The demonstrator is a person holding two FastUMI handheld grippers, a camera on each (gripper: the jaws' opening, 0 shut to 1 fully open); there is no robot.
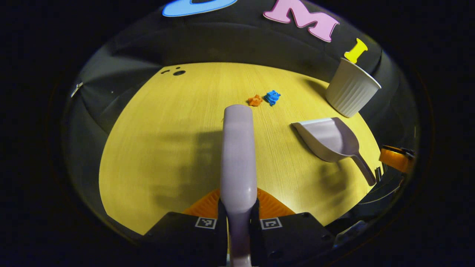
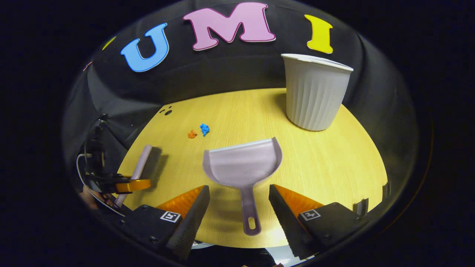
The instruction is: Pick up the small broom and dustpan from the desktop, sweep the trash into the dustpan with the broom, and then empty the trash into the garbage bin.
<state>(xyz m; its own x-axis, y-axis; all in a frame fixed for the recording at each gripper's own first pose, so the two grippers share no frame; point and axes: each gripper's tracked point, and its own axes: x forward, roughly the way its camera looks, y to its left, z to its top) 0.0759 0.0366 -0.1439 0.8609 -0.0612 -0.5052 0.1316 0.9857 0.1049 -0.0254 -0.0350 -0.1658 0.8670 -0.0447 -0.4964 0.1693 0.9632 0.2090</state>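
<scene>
My left gripper [image 1: 238,208] is shut on the handle of the lilac small broom [image 1: 238,148], which points forward over the yellow desktop [image 1: 159,148]. Beyond its tip lie an orange scrap [image 1: 255,100] and a blue scrap [image 1: 272,97]. The lilac dustpan [image 1: 330,139] lies flat to the right. In the right gripper view, my right gripper [image 2: 239,190] stands open, its fingers on either side of the dustpan's handle [image 2: 249,213] without touching it; the dustpan's scoop [image 2: 243,163] faces away. The left gripper [image 2: 126,184] with the broom [image 2: 140,167] shows at far left.
A white ribbed garbage bin [image 2: 315,92] stands upright at the desktop's far right, also seen as the bin [image 1: 351,88] in the left gripper view. The scraps [image 2: 198,131] sit mid-table, left of the dustpan. Small dark holes [image 2: 167,110] mark the far left of the desktop [image 2: 334,167].
</scene>
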